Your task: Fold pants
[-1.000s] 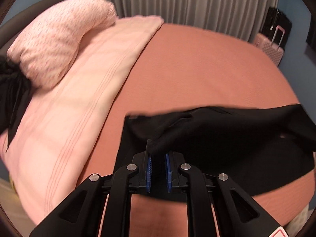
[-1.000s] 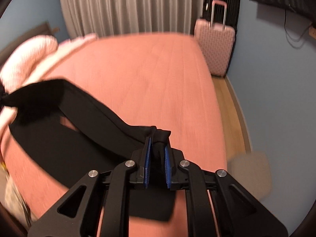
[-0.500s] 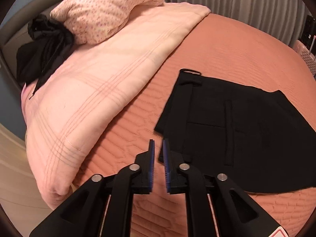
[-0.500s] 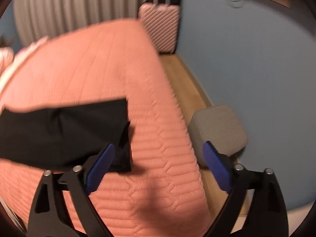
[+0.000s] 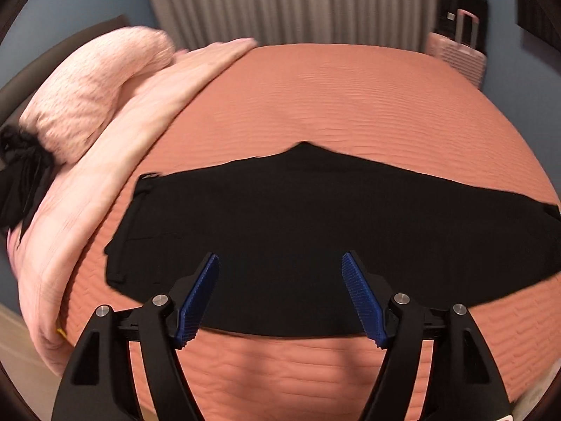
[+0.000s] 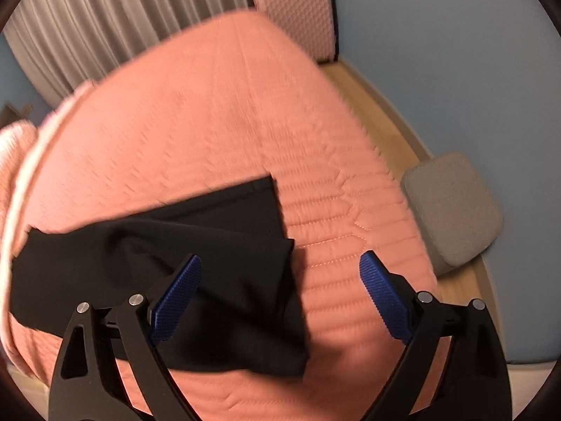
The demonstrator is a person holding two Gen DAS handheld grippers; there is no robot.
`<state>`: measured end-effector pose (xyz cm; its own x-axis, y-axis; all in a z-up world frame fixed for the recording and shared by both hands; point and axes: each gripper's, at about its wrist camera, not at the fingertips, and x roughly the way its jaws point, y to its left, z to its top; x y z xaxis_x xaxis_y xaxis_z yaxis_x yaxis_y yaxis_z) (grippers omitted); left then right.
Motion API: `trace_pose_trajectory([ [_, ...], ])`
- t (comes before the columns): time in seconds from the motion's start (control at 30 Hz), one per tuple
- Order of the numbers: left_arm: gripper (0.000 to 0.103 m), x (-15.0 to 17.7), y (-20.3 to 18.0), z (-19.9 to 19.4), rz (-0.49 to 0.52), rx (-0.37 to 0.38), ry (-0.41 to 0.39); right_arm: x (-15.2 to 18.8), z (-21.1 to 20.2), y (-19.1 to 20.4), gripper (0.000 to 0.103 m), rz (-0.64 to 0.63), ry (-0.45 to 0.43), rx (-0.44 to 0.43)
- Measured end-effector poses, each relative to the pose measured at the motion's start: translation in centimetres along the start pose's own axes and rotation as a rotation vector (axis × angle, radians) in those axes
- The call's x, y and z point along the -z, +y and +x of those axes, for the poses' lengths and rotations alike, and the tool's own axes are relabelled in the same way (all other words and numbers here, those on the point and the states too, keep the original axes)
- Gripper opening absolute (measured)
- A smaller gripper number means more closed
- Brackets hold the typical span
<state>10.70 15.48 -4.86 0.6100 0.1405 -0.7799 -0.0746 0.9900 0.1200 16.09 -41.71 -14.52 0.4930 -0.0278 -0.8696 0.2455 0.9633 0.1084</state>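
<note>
Black pants (image 5: pixel 298 210) lie spread flat across the salmon quilted bed (image 5: pixel 333 98), waistband at the left, legs running right. My left gripper (image 5: pixel 280 256) hovers over their near edge around the middle. Its jaws are opening and its blue pads press on nothing. In the right wrist view the leg ends of the pants (image 6: pixel 210 245) lie one over the other, slightly rumpled. My right gripper (image 6: pixel 280 256) stands wide above that end, its jaws closing a little. The hem corner lies below the gap and neither pad touches it.
A pink duvet (image 5: pixel 115 175) and pillow (image 5: pixel 91 98) lie along the bed's left side, with a dark garment (image 5: pixel 21 182) beside them. A pink suitcase (image 6: pixel 298 10) stands by the far wall. A grey pouf (image 6: pixel 455 210) sits on the wood floor (image 6: pixel 378 112) right of the bed.
Both grippers were shut on the lifted pants; both have let go and opened. The pants now lie flat. My left gripper has shifted right, from the waistband toward the middle.
</note>
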Motion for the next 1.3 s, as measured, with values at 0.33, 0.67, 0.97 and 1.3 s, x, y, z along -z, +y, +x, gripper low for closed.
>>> trace_pose_trajectory([
  [0.33, 0.077, -0.1, -8.6, -0.1, 0.180, -0.024, 0.000, -5.0, -3.9, 4.0, 0.019, -0.315, -0.194, -0.019],
  [0.67, 0.079, 2.2, 0.2, 4.7, -0.078, -0.189, 0.156, 3.8, -5.3, 3.2, 0.055, -0.139, -0.128, 0.101],
  [0.97, 0.079, 6.6, 17.7, 7.4, -0.390, -0.393, 0.213, 11.8, -8.0, 10.3, 0.066, 0.105, -0.116, -0.076],
  [1.3, 0.054, 8.3, 25.4, 11.1, -0.539, -0.141, 0.174, 11.9, -10.0, 20.0, 0.070, 0.013, -0.092, -0.105],
])
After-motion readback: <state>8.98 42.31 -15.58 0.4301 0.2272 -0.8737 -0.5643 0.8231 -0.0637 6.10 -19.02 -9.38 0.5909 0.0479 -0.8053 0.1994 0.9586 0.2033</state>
